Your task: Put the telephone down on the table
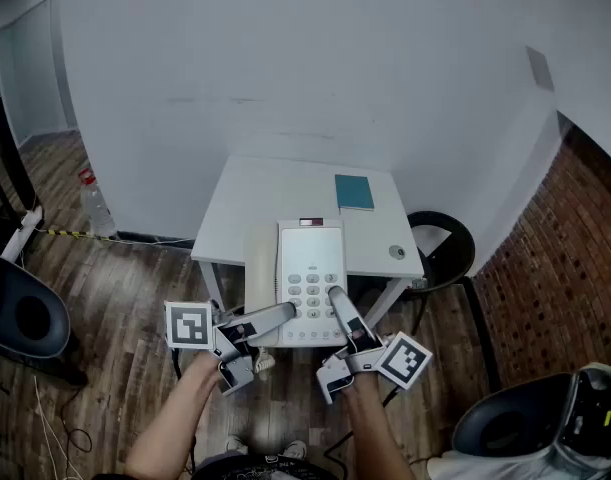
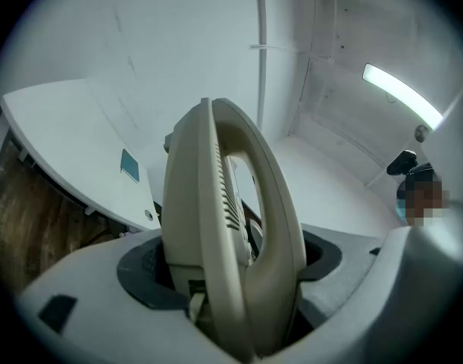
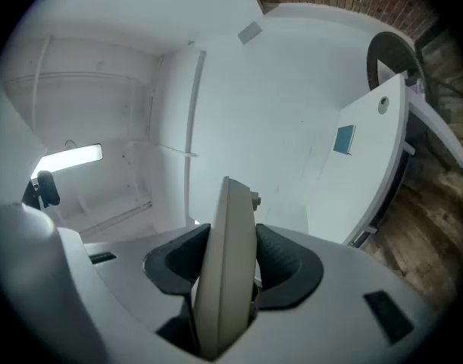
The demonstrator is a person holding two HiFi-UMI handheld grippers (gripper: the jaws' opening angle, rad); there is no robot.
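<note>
A cream telephone (image 1: 310,268), its handset along the left side, hangs in the air over the front edge of the white table (image 1: 275,183). My left gripper (image 1: 290,311) is shut on its near left part; in the left gripper view the handset and base (image 2: 223,226) fill the jaws. My right gripper (image 1: 335,296) is shut on the near right part, with the thin edge of the base (image 3: 225,264) clamped between the dark pads (image 3: 288,268). The table lies lower and farther off in both gripper views.
A teal book (image 1: 354,191) and a small round object (image 1: 397,252) lie on the table's right half. A plastic bottle (image 1: 93,203) stands on the wood floor at left, near a dark chair (image 1: 25,318). A round black stool (image 1: 447,243) is right of the table.
</note>
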